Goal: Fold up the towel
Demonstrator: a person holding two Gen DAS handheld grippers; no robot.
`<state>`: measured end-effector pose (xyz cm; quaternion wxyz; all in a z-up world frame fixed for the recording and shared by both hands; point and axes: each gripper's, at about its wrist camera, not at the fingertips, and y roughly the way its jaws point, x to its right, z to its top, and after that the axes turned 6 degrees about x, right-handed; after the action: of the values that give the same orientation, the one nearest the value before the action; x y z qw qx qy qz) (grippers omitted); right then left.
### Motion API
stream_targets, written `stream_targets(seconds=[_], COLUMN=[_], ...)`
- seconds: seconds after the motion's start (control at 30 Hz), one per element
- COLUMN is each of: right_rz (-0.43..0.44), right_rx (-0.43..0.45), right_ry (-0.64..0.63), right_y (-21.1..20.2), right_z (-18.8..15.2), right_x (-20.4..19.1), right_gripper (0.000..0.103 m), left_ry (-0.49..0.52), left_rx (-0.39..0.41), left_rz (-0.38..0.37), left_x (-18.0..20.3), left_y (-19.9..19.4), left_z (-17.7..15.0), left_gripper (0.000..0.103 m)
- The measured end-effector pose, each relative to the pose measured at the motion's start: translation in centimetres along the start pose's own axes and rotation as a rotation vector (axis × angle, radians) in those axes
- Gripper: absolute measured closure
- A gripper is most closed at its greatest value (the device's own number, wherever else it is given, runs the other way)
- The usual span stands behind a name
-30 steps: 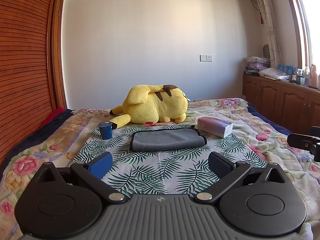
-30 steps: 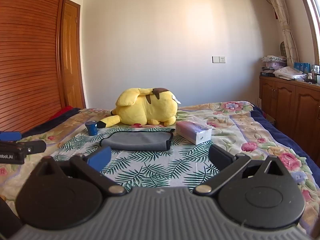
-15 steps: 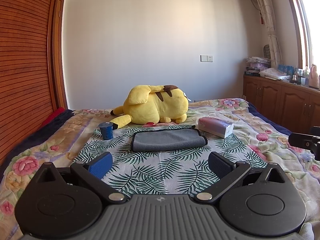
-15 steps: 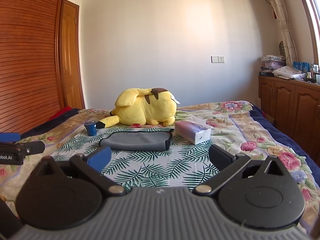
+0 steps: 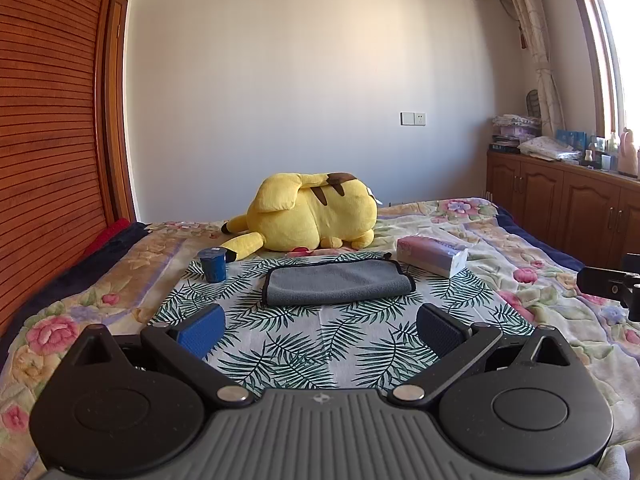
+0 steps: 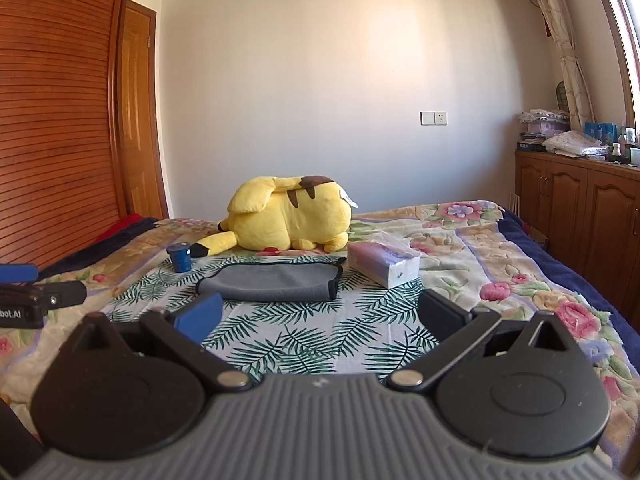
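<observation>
Both tongs spread empty, left tongs (image 5: 320, 330), right tongs (image 6: 320, 316), short of folded towel's (image 5: 338, 286) near edge, leaf-print cloth (image 5: 304, 340) between.

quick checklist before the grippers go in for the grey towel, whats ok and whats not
1. Left gripper open and holding nothing: ok.
2. Right gripper open and holding nothing: ok.
3. Grey towel lying flat on the palm-leaf cloth, already doubled over: ok.
4. Path from both grippers to the towel free of objects: ok.
5. Blue cup and tissue pack apart from the towel edges: ok, though both are close.
6. Which towel corners are loose layers: cannot tell.
</observation>
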<state>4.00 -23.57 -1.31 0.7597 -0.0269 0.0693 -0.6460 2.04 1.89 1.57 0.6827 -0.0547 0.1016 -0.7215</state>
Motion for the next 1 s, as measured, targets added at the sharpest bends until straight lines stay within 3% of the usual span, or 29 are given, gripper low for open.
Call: stream_targets(seconds=[1.0], right_rz=[-0.002], right_rx=[0.001], right_ry=[0.003], right_y=[0.01], right_z=[0.03], right_x=[0.56], right_gripper=[0.0], left_ry=[0.005], left_rx=[0.0], left_rz=[0.001], left_x=[0.01], left_y=[-0.1], left_z=[0.11], left_gripper=[0.016])
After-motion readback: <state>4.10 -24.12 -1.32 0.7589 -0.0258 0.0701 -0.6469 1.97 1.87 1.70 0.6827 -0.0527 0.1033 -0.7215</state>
